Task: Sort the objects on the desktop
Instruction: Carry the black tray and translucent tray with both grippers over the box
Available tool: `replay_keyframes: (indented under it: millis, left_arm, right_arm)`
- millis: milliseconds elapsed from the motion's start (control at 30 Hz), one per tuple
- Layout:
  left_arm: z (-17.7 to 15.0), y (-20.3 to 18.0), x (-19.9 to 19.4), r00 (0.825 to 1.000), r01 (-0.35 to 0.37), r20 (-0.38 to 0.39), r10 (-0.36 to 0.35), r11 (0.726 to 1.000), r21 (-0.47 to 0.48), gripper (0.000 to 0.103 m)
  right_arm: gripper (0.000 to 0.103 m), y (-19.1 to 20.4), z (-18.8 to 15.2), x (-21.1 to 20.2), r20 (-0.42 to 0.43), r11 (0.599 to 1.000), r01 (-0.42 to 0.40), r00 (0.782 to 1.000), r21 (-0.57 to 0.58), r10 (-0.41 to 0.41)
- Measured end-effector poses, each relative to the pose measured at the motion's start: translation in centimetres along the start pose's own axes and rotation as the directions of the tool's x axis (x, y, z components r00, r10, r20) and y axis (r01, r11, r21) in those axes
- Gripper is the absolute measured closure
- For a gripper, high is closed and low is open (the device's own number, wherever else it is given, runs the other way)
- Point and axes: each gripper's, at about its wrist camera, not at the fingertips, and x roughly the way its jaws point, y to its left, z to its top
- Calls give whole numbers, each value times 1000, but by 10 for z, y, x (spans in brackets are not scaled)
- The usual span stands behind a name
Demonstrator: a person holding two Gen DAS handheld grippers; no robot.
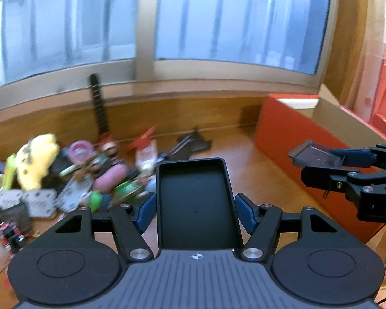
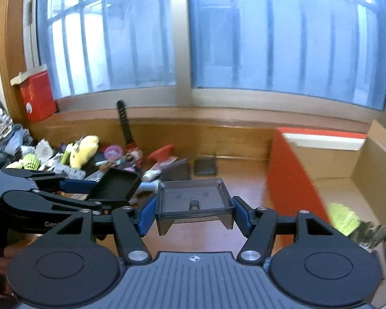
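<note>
My left gripper (image 1: 195, 207) is shut on a black rectangular tray (image 1: 196, 200) and holds it above the wooden desk. It also shows in the right wrist view (image 2: 115, 184). My right gripper (image 2: 194, 212) is shut on a smoky clear plastic lid (image 2: 194, 198), held above the desk beside the red box (image 2: 290, 180). The lid also shows at the right of the left wrist view (image 1: 314, 155). A heap of mixed objects (image 1: 72, 175) lies on the desk to the left, with a yellow plush (image 1: 36, 159) in it.
The open red cardboard box (image 1: 296, 139) stands at the right; a yellow-green item (image 2: 343, 219) lies inside it. A black strap (image 1: 99, 105) leans on the window sill. A small red box (image 2: 37, 97) stands on the sill at far left.
</note>
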Motion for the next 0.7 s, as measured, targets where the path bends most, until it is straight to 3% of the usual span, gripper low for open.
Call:
replay_keyframes:
  millis: [700]
  left_arm:
    - [47, -131, 35, 995, 71, 59, -78, 991, 116, 38]
  right_arm:
    - [39, -125, -6, -52, 87, 992, 93, 991, 79, -100]
